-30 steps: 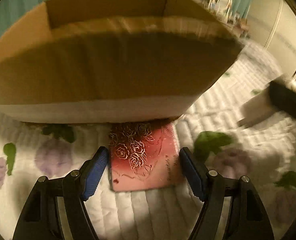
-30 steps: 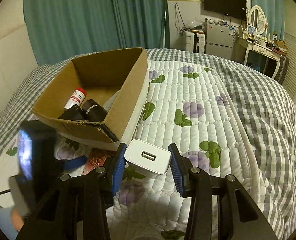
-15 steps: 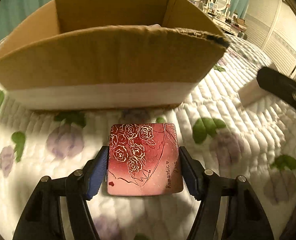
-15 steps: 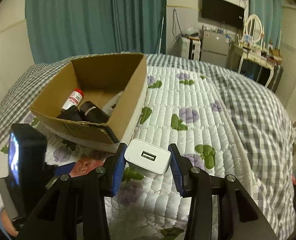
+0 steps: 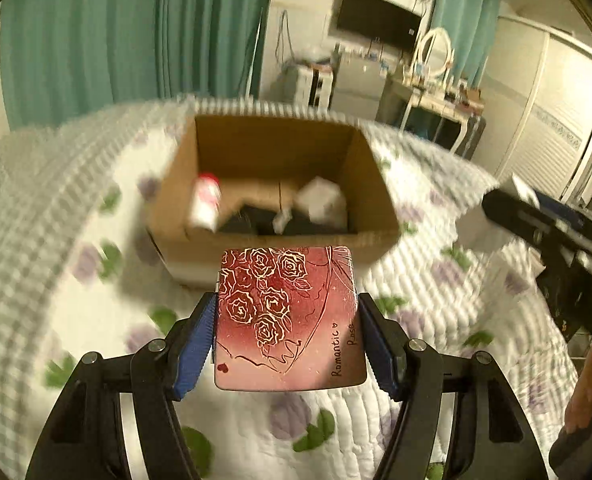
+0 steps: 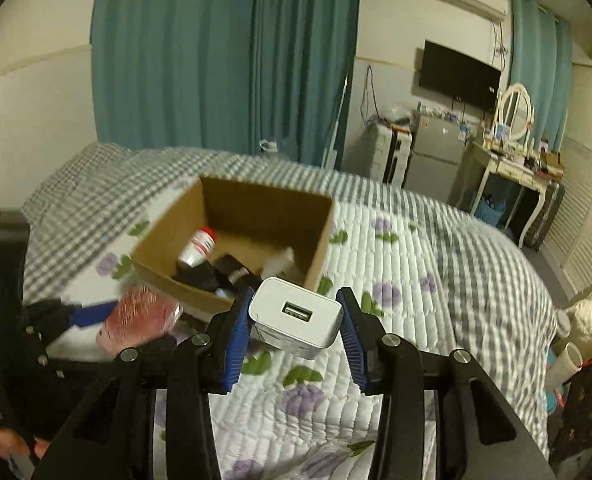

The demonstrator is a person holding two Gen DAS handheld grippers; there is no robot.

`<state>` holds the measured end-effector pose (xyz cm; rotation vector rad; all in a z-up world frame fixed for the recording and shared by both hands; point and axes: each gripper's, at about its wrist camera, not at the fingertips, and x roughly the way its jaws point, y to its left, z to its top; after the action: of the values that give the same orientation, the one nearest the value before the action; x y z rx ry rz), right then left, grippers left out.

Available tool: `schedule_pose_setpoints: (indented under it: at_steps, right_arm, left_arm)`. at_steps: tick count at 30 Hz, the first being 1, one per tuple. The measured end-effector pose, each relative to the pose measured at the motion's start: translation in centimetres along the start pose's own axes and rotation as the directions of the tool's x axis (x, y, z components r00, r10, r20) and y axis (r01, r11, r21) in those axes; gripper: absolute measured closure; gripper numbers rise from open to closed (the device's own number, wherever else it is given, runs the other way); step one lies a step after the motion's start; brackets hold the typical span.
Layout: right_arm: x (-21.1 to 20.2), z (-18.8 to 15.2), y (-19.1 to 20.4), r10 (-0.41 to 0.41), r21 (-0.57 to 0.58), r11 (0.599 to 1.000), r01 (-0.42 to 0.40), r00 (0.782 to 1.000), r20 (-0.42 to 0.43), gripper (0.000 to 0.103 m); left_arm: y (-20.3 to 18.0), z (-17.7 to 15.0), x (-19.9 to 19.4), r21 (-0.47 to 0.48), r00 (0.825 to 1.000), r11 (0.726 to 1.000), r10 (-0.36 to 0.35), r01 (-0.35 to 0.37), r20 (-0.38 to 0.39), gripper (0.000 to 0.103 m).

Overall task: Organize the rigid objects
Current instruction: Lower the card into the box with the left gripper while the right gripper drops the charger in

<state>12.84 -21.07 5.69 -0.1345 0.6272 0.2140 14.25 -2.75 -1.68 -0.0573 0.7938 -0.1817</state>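
Observation:
My left gripper [image 5: 287,332] is shut on a flat red case with gold roses [image 5: 287,316] and holds it in the air in front of the open cardboard box [image 5: 372,184]. The case shows blurred in the right wrist view [image 6: 139,316]. My right gripper [image 6: 293,332] is shut on a white USB charger [image 6: 296,316], held above the quilt just right of the box [image 6: 320,236]. The box holds a white bottle with a red cap [image 6: 197,246], dark items and a white object [image 5: 322,200].
The bed has a white flower-print quilt [image 6: 396,280] over a grey checked cover. A teal curtain [image 6: 215,60] hangs behind. A dresser with a mirror [image 6: 512,152] and a wardrobe stand at the right. The right gripper's body [image 5: 556,240] shows at right in the left wrist view.
My left gripper closed on the red case and lifted it off the quilt, up to box-rim height. My right gripper rose with the charger still held.

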Motion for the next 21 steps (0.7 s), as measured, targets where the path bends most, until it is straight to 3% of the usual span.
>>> schedule_pose_setpoints:
  at_steps: [6,9,14,21]
  right_arm:
    - [-1.2,4.8,2.2,0.020,-0.024,1.000,-0.018,0.998,0.061,0.061]
    - [-0.1,7.1,2.6,0.031,-0.008,1.000,-0.030,0.996,0.080,0.061]
    - [4.2,9.5,2.2,0.045,0.028,0.998,-0.047,0.996,0.076,0.061]
    - [10.3,8.6,0.7,0.050,0.043,0.998,-0.052,0.998,0.041,0.061]
  left_arm:
    - [1.7,5.0,-1.6,0.042,0.993,0.998,0.048,-0.053,0.108,0.034]
    - [2.8,7.6,-0.6,0.035,0.991,0.998,0.054,-0.059,0.119,0.034]
    - [3.4,9.7,4.0,0.067,0.993,0.994,0.081,-0.087,0.092,0.034]
    - [3.3,9.3,12.1,0.137,0.997,0.987,0.079,-0.082,0.026,0.034]
